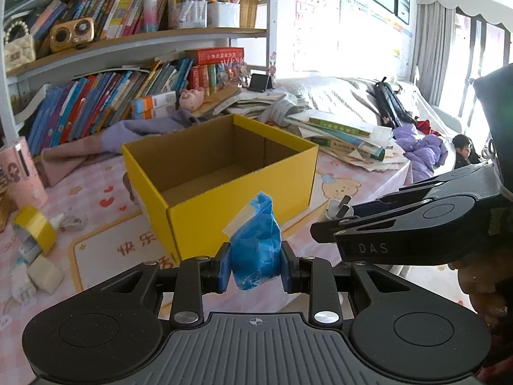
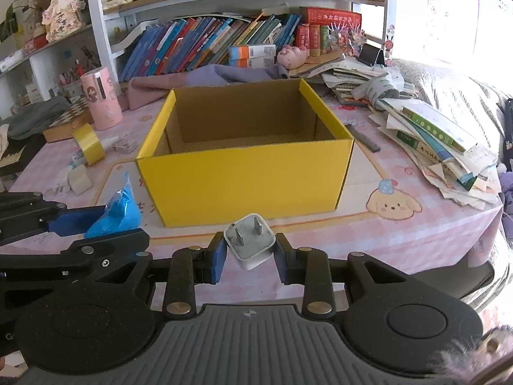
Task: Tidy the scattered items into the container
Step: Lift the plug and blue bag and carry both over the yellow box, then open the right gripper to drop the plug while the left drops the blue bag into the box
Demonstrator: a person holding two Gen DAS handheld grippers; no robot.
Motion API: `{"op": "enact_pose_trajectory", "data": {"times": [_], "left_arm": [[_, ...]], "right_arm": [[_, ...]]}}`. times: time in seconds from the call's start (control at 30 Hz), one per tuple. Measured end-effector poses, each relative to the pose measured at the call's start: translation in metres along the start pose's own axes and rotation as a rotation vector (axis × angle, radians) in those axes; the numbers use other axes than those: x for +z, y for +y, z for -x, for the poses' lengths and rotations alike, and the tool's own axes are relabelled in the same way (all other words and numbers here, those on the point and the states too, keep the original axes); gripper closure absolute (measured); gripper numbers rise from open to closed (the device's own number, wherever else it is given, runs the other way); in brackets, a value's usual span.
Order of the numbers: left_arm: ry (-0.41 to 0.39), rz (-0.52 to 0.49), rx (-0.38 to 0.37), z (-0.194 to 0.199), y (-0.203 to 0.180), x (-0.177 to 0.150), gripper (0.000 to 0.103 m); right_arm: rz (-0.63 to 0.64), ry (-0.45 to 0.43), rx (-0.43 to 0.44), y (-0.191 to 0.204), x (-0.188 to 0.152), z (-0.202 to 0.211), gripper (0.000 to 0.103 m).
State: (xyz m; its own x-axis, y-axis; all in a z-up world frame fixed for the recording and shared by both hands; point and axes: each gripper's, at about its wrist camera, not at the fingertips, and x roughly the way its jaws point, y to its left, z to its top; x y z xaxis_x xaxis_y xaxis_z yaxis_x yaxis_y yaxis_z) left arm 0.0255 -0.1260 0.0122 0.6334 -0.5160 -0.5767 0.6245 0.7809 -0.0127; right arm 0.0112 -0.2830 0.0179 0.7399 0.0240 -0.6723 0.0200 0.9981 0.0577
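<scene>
The left wrist camera sits just behind the left gripper (image 1: 255, 264) and looks forward and downward across the pink-patterned table (image 1: 96, 192), toward one corner of the open yellow cardboard box (image 1: 179, 173) and the bookshelf (image 1: 128, 41) behind it. The right wrist camera rides behind the right gripper (image 2: 249, 256), facing the box (image 2: 243, 176) nearly square to its long side, close up. Both views share the box, the shelf and the yellow tape roll (image 1: 33, 227) (image 2: 88, 144); each also catches the other gripper at its edge.
</scene>
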Motion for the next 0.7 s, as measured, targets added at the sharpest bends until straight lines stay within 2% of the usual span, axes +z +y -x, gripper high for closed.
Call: {"op": "enact_pose_trajectory", "data": {"times": [0.4,0.57,0.7], "left_arm": [[-0.055,-0.012,-0.004,-0.031,-0.001,0.030,0.074],[-0.093,-0.008,0.019,-0.042,0.003,0.047,0.074],[-0.094,0.021,0.050,-0.057,0.013,0.062,0.074]], "right_arm": [[0.040,-0.057,-0.008,-0.025,0.034,-0.017,0.073],[0.086,-0.107,-0.004,-0.034,0.056,-0.025,0.073],[0.135,-0.124,0.012,-0.042,0.077,-0.039,0.073]]}}
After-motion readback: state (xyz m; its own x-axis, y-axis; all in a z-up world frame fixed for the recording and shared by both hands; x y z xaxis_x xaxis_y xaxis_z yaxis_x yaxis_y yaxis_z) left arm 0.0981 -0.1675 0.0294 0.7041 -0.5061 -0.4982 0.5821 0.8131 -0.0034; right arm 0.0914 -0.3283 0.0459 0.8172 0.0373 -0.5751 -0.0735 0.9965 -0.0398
